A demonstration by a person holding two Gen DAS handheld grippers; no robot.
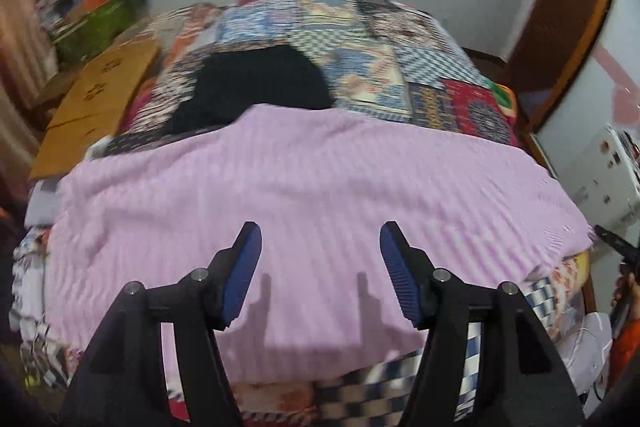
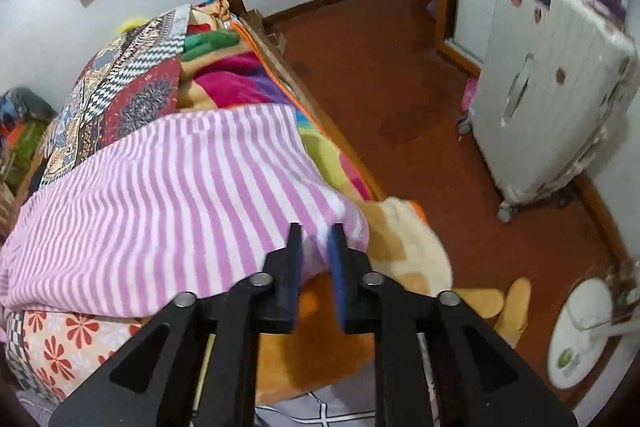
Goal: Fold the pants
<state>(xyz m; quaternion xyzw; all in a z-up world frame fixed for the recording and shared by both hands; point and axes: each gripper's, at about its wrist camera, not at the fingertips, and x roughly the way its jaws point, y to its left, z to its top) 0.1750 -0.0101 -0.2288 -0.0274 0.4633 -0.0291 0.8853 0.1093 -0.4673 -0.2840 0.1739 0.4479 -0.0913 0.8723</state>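
Observation:
The pink-and-white striped pants (image 1: pixel 304 187) lie spread across the near part of the bed. My left gripper (image 1: pixel 320 239) is open and empty, hovering just above the middle of the cloth. In the right wrist view the pants (image 2: pixel 168 195) reach to the bed's right edge. My right gripper (image 2: pixel 316 233) is shut on the pants' right corner, with cloth bunched between the jaws.
A patchwork quilt (image 1: pixel 360 39) covers the bed, with a black garment (image 1: pixel 256 87) behind the pants. Cardboard (image 1: pixel 96 99) lies at the left. A white suitcase (image 2: pixel 548 87), a fan base (image 2: pixel 580 335) and slippers (image 2: pixel 516 307) stand on the red floor (image 2: pixel 400 99) at the right.

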